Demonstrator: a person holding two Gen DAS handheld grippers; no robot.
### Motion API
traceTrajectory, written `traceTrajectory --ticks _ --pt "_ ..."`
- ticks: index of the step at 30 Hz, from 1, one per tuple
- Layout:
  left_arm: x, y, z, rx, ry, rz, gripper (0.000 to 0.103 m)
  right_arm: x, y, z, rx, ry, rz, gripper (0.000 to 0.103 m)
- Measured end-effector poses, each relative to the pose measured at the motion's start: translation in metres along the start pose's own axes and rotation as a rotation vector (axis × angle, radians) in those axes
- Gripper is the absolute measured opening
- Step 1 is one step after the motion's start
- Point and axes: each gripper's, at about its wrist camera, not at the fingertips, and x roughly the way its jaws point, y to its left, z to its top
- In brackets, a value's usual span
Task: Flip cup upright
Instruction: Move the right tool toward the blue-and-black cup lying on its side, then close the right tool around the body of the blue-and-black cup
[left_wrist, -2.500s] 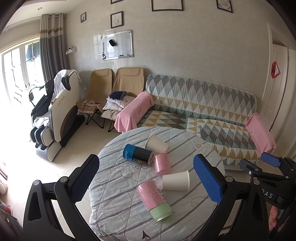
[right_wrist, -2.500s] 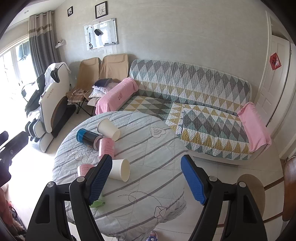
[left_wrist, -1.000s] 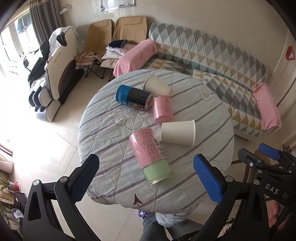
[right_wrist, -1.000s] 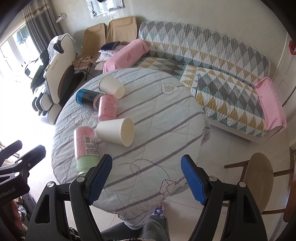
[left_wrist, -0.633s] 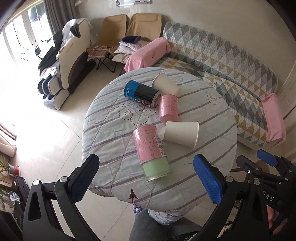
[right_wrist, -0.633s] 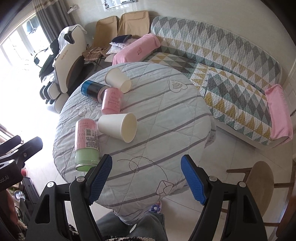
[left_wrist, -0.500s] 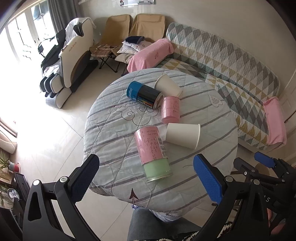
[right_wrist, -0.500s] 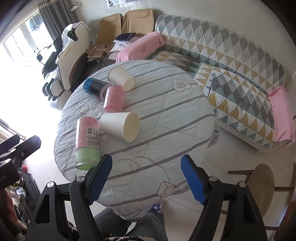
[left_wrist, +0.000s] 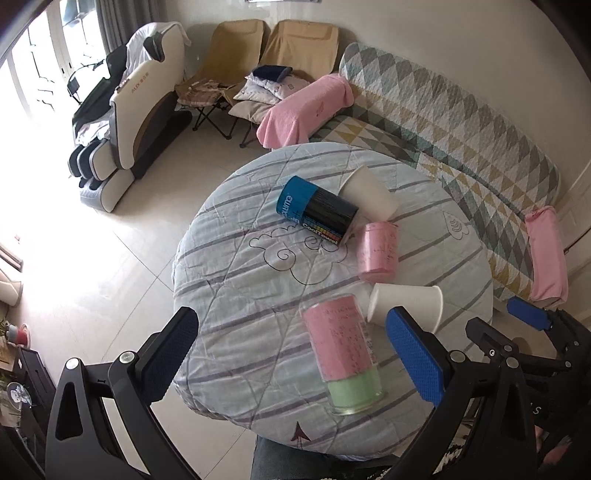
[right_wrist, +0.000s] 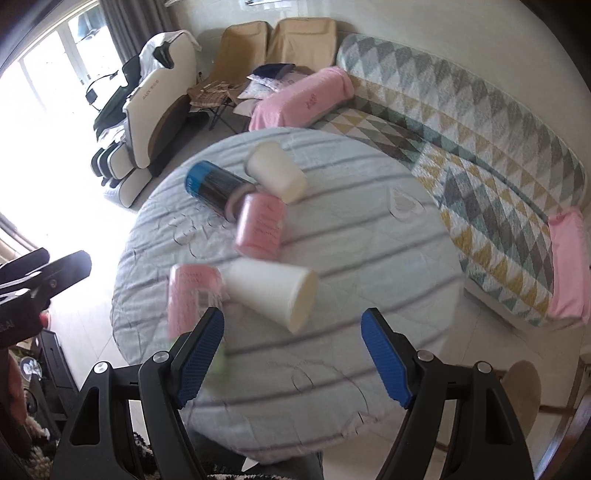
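Several cups and cans lie on their sides on a round table (left_wrist: 236, 273) with a striped cloth. A white paper cup (left_wrist: 406, 304) lies near the front, its mouth to the right; it also shows in the right wrist view (right_wrist: 273, 290). A second white cup (left_wrist: 369, 192) lies at the back. A pink and green can (left_wrist: 345, 349), a small pink cup (left_wrist: 378, 251) and a blue and black can (left_wrist: 317, 210) lie between them. My left gripper (left_wrist: 291, 358) is open and empty above the table's front. My right gripper (right_wrist: 293, 354) is open and empty, just in front of the near white cup.
A patterned sofa (left_wrist: 461, 122) with pink towels stands behind the table. Two folding chairs (left_wrist: 258, 55) and a massage chair (left_wrist: 136, 107) stand at the back left. A wooden stool (right_wrist: 524, 387) stands to the right of the table. The right wrist view is blurred.
Both grippers have moved forward and down toward the table, so the cups look larger. The right gripper has come close to the near white cup. Nothing on the table has moved.
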Motion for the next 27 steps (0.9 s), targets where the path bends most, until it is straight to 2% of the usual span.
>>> traceTrajectory --ticks 4,8,14,21,23,26,27 --pt "0.025 0.038 0.031 0.005 0.041 -0.026 0.103 0.023 0.037 0.039 -0.120 -0.034 -0.023 0.078" --pt "0.045 0.071 0.054 -0.003 0.060 -0.043 0.103 0.049 0.068 0.075 -0.225 -0.045 -0.007 0.078" --pt "0.079 0.110 0.068 -0.054 0.130 -0.050 0.103 0.109 0.109 0.118 -0.446 0.010 -0.010 0.078" --pt "0.107 0.146 0.071 -0.137 0.180 -0.030 0.103 0.178 0.141 0.133 -0.688 0.128 -0.067 0.078" --pt "0.115 0.154 0.070 -0.146 0.208 -0.021 0.103 0.190 0.146 0.132 -0.741 0.154 -0.102 0.078" --pt "0.125 0.164 0.068 -0.158 0.237 -0.011 0.103 0.206 0.154 0.127 -0.799 0.191 -0.090 0.078" --pt "0.127 0.166 0.067 -0.164 0.245 -0.007 0.103 0.213 0.157 0.124 -0.826 0.194 -0.127 0.078"
